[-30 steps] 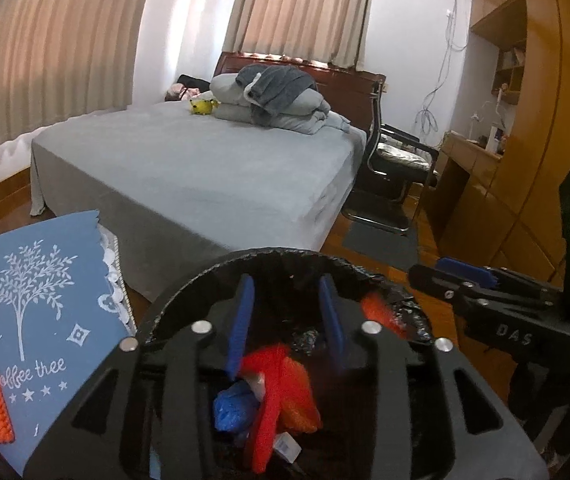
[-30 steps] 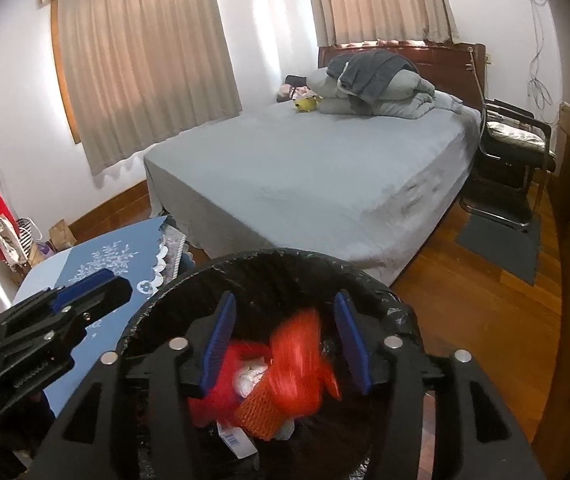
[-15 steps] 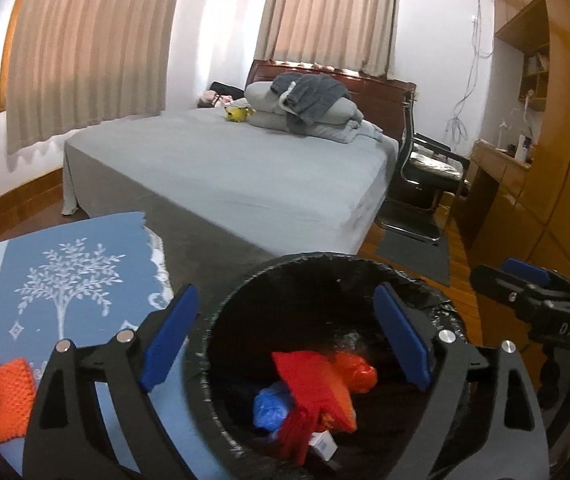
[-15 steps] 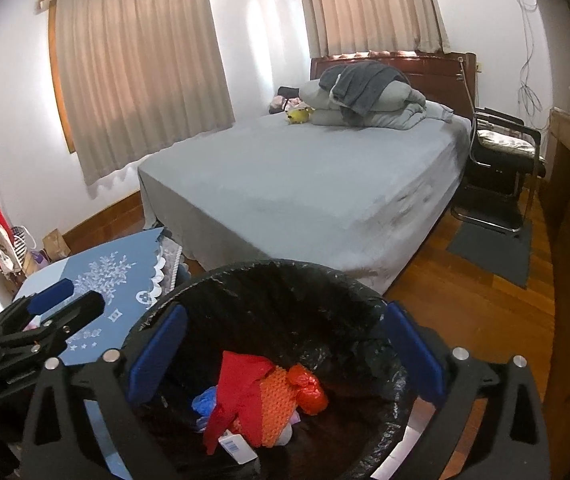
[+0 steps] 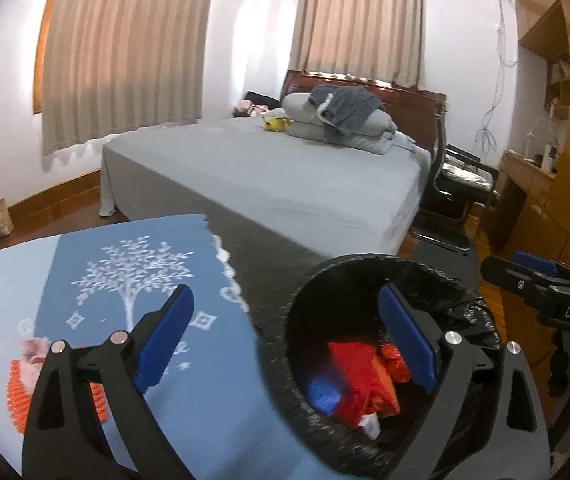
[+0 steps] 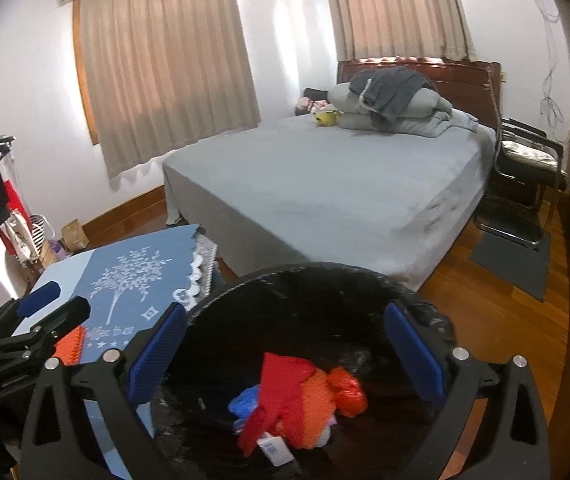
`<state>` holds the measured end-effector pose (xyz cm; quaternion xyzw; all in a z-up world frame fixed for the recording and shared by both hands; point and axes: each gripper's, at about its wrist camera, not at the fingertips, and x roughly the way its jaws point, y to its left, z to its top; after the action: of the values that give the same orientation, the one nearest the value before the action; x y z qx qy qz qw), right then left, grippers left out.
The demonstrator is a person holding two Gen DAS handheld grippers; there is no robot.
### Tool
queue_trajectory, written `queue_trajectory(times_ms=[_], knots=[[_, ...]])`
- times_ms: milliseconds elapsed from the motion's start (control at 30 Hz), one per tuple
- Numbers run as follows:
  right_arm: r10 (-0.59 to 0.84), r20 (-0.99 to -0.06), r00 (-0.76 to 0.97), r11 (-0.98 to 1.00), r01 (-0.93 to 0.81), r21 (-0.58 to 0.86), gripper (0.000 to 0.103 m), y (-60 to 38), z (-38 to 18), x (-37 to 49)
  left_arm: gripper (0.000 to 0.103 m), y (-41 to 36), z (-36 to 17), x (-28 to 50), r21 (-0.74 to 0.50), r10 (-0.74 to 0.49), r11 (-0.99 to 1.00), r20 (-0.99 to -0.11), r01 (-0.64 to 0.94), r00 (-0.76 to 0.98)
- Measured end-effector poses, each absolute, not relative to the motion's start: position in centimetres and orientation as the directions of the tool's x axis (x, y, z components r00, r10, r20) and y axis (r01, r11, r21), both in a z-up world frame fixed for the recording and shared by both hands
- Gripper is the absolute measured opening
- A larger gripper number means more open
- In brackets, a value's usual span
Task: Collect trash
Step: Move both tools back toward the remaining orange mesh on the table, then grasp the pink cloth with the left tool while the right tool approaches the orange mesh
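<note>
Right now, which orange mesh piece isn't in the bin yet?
The orange mesh on the blue tablecloth, under a pink scrap. The other one lies in the black bin with red and blue trash.

A bedroom under dim indoor light: beige curtains (image 6: 165,60) drawn across two windows in white walls, daylight glowing faintly through the cloth. A wide bed (image 6: 325,184) in a grey sheet fills the middle, folded bedding (image 6: 389,108) heaped against its dark wooden headboard (image 6: 465,76). A black chair (image 6: 529,168) stands beside it on the polished wood floor (image 6: 497,312); wooden cabinets (image 5: 565,120), perhaps with a desk, line the right wall.
</note>
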<state>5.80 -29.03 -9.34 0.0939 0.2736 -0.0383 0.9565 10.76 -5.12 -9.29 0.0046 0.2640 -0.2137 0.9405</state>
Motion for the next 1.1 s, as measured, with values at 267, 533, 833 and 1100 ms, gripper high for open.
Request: queue_trajectory(times_ms=[267, 533, 833, 1100], knots=[[0.045, -0.536, 0.843, 0.986, 0.051, 0.161, 0.097, -24.6, -9.9, 7.8, 0.091, 0.2, -9.4, 10.7, -0.076, -0.301, 0.949, -0.502, 0.306, 0.811], [0.126, -0.539, 0.833, 0.986, -0.046, 0.159, 0.097, -19.1, -10.4, 10.4, 0.091, 7.7, -10.0, 11.4, -0.055, -0.157, 0.987, -0.508, 0.150, 0.847], [0.197, -0.547, 0.813, 0.980, -0.139, 0.145, 0.097, -12.9, -11.8, 13.1, 0.091, 15.0, -12.3, 13.6, -0.028, -0.015, 1.000, -0.555, -0.001, 0.832], [0.225, -0.575, 0.786, 0.974, -0.174, 0.143, 0.097, -10.0, -13.5, 14.8, 0.075, 17.9, -15.1, 15.6, -0.048, -0.002, 0.998, -0.626, -0.036, 0.780]])
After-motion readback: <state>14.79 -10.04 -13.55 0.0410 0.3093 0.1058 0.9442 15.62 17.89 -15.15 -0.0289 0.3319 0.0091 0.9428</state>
